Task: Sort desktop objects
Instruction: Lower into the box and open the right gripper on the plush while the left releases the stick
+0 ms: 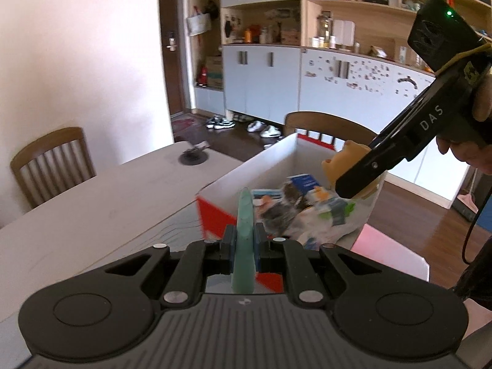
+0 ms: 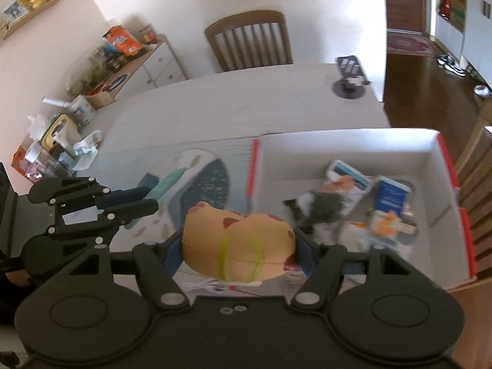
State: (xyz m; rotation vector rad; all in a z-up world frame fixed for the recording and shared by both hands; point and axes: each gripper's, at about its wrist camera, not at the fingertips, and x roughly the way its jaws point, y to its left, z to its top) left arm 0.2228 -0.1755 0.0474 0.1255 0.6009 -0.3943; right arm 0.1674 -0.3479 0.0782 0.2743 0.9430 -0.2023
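Box (image 2: 353, 141) contents blur; left gripper (image 1: 245, 240) clamps green strip (image 1: 245, 215), right gripper (image 2: 238, 246) tan toy (image 2: 238, 240).

White walls, dark wood floor (image 1: 233, 141), 2 slatted wooden chairs (image 1: 52, 163), shelving (image 1: 353, 12) over pale cabinets.

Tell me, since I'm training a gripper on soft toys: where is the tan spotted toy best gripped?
Across its two rounded ends, coming from above and behind, as the right gripper does now. The tan toy is a wide, squat lump, so wide-set jaws seat on its sides. The yellow-green bands round its middle stay clear.
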